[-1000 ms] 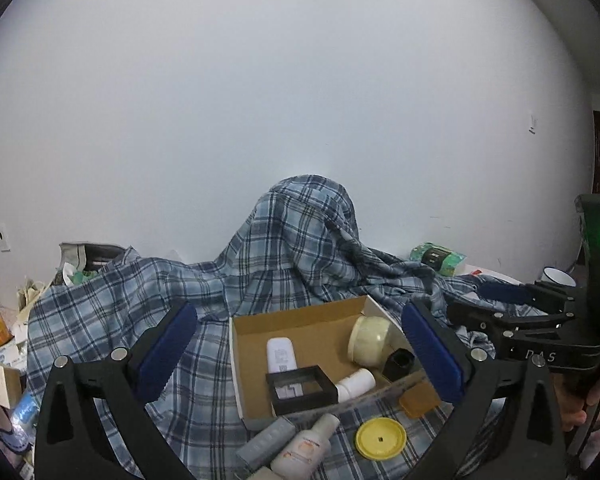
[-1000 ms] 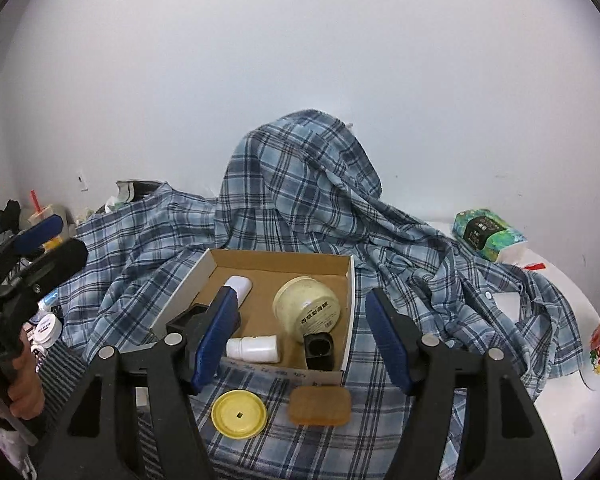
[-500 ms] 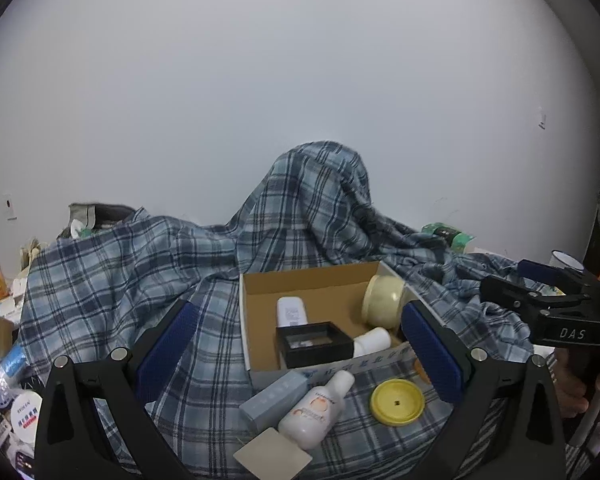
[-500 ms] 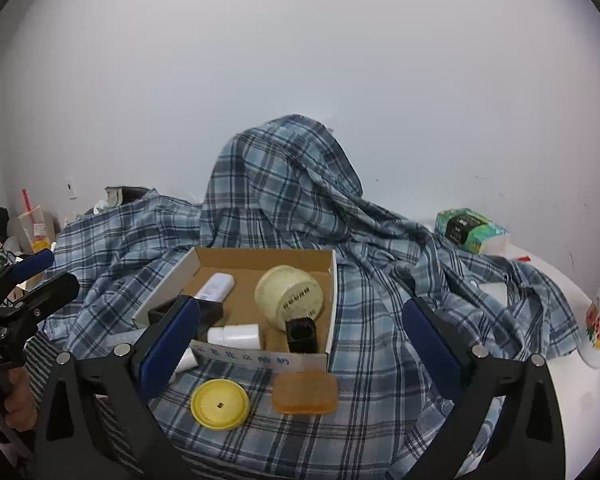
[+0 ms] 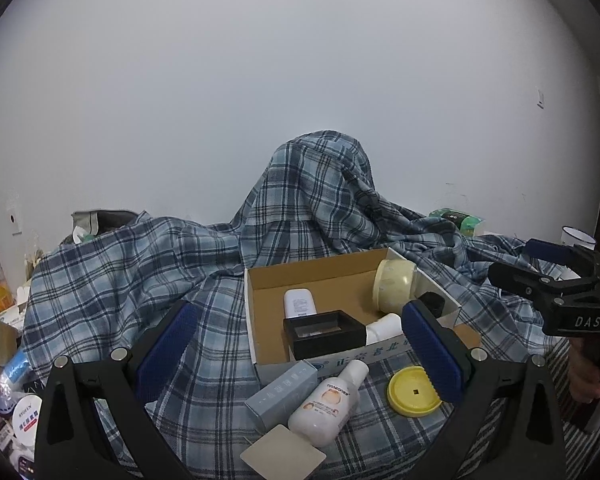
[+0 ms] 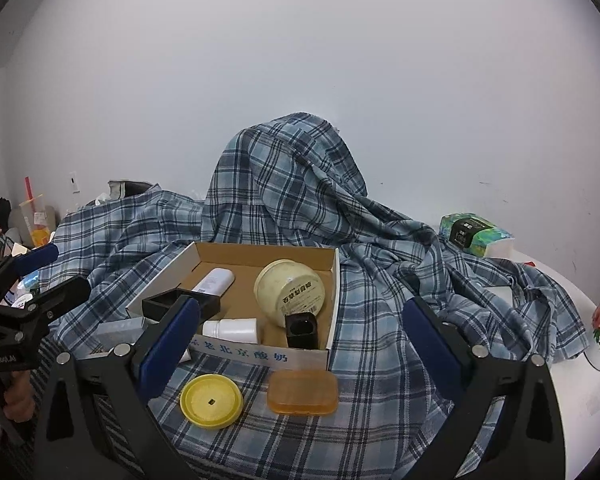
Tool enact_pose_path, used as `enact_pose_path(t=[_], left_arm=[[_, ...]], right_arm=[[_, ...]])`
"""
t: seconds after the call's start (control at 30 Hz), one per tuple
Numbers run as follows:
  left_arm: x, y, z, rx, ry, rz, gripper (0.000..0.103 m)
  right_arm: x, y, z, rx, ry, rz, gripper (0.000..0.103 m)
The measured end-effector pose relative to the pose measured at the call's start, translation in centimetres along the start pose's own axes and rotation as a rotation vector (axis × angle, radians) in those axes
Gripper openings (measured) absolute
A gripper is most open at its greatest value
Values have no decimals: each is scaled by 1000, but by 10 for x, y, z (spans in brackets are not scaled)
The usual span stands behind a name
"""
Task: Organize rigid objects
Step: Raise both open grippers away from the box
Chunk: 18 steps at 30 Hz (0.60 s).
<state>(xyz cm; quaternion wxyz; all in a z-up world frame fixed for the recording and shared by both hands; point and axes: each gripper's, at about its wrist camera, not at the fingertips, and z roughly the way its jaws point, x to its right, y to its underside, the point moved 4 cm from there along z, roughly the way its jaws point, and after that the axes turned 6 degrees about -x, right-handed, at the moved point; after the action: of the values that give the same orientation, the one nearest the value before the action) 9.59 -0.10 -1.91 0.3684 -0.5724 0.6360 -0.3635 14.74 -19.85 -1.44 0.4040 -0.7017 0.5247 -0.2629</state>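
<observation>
Both grippers backed off | left gripper, right gripper spread, empty | box ahead: five items | four between left gripper's fingers

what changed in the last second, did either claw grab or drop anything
Neither took or dropped anything. The right claw opened wide from a narrower gap, and both claws drew back from the cardboard box, the left claw staying open. The cream jar, yellow lid and orange case stayed put.
</observation>
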Motion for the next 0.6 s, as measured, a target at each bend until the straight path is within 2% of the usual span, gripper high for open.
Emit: enact_pose_path(t=[0.6], left_arm=[[-10,2,7,-32,-1,-54,103]], right_arm=[[-4,1,-2,4,-1,-16,101]])
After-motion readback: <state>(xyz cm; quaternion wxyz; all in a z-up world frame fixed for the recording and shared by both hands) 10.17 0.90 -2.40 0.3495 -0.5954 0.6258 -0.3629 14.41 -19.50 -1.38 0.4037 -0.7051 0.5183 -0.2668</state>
